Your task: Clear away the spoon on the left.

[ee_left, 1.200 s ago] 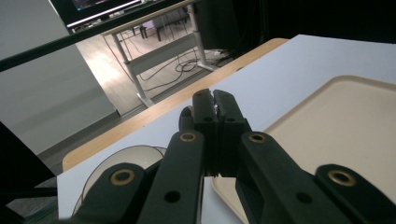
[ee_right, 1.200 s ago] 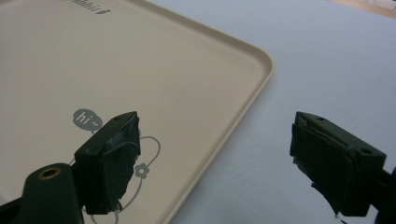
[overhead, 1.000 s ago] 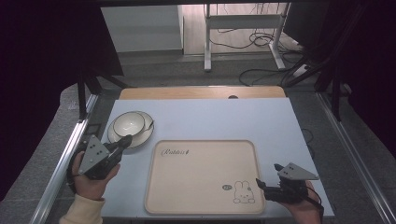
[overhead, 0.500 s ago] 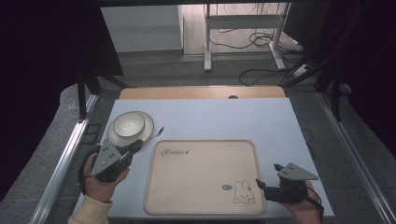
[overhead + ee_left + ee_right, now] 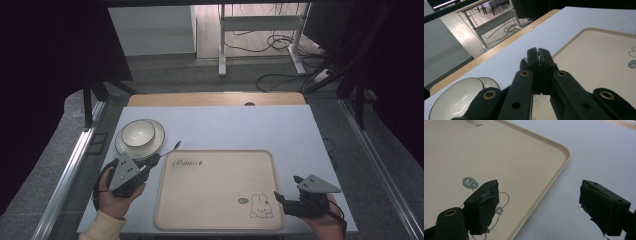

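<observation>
My left gripper is shut on a thin dark utensil, seemingly a spoon, whose free end sticks out up and to the right over the table. In the left gripper view the jaws are pressed together on something shiny. Behind them a white bowl with a dark rim sits on a white plate. A beige tray with a rabbit drawing lies in the middle. My right gripper stands open at the tray's near right corner, one jaw over the tray, the other over the table.
The pale blue table top has a wooden strip along its far edge. Metal rails run down both sides. Beyond the table are desk legs and cables on the floor.
My left gripper has drawn back from the plate toward the near edge and the tray's left side, carrying the thin utensil. The right gripper has stayed put.
</observation>
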The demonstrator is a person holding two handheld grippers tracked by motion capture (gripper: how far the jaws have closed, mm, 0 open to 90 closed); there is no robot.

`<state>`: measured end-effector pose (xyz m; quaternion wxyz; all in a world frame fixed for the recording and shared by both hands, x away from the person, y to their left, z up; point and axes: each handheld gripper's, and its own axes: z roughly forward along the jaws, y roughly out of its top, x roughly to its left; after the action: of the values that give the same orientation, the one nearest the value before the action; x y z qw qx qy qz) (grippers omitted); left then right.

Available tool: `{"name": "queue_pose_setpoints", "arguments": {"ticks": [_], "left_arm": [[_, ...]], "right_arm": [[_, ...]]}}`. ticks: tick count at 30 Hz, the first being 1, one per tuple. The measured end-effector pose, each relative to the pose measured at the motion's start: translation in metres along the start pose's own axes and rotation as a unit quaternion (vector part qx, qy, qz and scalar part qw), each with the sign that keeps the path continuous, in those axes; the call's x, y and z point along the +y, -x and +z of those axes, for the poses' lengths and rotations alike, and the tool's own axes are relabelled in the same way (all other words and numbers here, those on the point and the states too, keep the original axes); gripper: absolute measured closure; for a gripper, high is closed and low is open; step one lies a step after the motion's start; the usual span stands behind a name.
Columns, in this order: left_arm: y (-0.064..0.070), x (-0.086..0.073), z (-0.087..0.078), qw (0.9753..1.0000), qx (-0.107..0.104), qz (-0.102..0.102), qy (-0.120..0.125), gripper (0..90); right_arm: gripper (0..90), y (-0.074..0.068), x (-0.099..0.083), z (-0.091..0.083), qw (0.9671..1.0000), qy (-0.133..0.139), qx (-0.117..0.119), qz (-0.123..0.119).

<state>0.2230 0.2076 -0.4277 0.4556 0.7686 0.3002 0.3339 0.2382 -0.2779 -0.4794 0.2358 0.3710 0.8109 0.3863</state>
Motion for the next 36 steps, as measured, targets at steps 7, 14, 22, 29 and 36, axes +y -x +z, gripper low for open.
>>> {"name": "queue_pose_setpoints", "arguments": {"ticks": [7, 14, 22, 29, 36], "left_arm": [[0.006, -0.002, 0.007, 0.9999, -0.011, 0.006, -0.01, 89.8], [0.013, -0.004, 0.013, 0.9997, -0.013, 0.011, -0.02, 89.8], [0.018, -0.007, 0.018, 0.9993, -0.018, 0.016, -0.029, 89.8], [0.022, -0.008, 0.021, 0.9987, -0.021, 0.027, -0.037, 89.8], [0.026, -0.01, 0.024, 0.9983, -0.028, 0.03, -0.043, 89.7]], "right_arm": [[16.5, 0.0, 0.0, 0.001, 1.0, -0.002, 0.001, 0.0], [16.5, 0.0, 0.0, 0.0, 1.0, -0.001, 0.001, 0.0], [16.5, 0.0, 0.0, 0.001, 1.0, -0.002, 0.001, 0.0], [16.5, 0.0, 0.0, 0.0, 1.0, -0.002, 0.001, 0.0], [16.5, 0.0, 0.0, 0.001, 1.0, -0.002, 0.002, -0.001]]}}
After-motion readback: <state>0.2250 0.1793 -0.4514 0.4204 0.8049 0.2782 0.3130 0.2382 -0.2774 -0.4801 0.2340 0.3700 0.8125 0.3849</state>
